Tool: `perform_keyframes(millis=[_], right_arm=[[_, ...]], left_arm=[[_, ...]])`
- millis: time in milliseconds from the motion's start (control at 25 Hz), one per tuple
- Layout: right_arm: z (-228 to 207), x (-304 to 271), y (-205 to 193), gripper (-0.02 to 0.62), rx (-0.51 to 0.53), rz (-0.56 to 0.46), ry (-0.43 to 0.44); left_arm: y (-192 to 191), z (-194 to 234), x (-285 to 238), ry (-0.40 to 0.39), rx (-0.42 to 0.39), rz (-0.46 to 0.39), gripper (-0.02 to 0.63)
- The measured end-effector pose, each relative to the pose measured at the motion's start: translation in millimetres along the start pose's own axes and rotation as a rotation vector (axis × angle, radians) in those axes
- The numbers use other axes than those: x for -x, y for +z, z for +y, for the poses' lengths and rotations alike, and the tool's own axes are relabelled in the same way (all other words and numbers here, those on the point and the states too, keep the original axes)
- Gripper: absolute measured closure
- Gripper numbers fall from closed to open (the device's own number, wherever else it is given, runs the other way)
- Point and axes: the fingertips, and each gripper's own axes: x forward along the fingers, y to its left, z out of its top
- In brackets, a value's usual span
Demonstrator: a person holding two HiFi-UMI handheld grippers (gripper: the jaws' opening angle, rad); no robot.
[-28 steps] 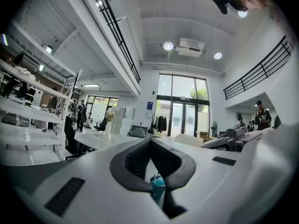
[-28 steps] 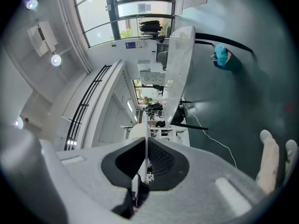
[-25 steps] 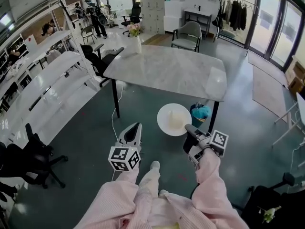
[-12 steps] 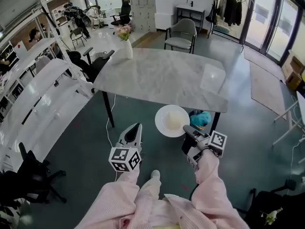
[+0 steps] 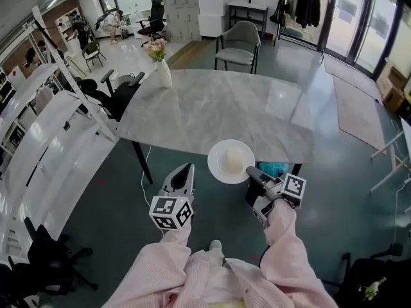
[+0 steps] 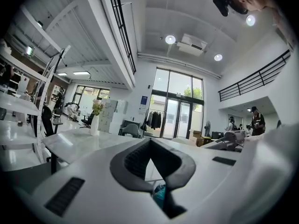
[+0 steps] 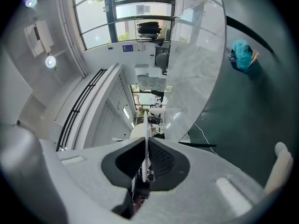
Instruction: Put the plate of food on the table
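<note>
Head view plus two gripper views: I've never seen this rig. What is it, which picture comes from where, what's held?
A person holds a two-jaw gripper in each hand. The head view looks down from their head; each gripper view looks along that gripper's jaws. The right gripper pinches the rim of a white plate of pale food, at the marble table's near edge. The left gripper is shut and empty. A vase of flowers stands on the table.
</note>
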Motion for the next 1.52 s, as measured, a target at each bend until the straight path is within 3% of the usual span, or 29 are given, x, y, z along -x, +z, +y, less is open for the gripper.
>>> perform_keyframes(millis=[800, 1520], right_arm=[[-25.0, -60.2, 81.0, 0.575, 0.0, -0.095, 0.019], [-39.7, -153.1, 223.3, 0.575, -0.013, -0.067, -0.027]], left_arm=[[-21.3, 34.9, -107.0, -0.084, 0.025, 0.07, 0.611], [-13.3, 69.6, -268.0, -0.044, 0.086, 0.125, 0.611]])
